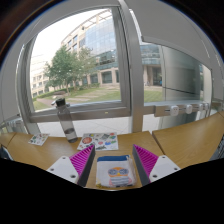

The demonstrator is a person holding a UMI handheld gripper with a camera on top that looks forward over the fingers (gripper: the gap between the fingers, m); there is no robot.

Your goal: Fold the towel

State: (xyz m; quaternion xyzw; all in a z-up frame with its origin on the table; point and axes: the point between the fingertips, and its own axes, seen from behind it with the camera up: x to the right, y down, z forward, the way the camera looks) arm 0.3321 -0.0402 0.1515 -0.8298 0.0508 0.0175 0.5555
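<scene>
Gripper (114,162) wide open, holding nothing; 2 magenta pads (82,159) face inward. Towel not visible, so its place and long axis cannot be told. Booklet (115,171) lies on the table (190,140) between the fingers, another paper (98,142) just beyond. Window (90,60) ahead shows trees and buildings.

Bright daylight floods through the window (95,60), the tabletop (185,140) dimmer, edges strongly fisheye-curved.

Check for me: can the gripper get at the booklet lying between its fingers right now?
Probably yes. The gripper is open, the booklet lies flat on the table between its fingers, and nothing covers it.
</scene>
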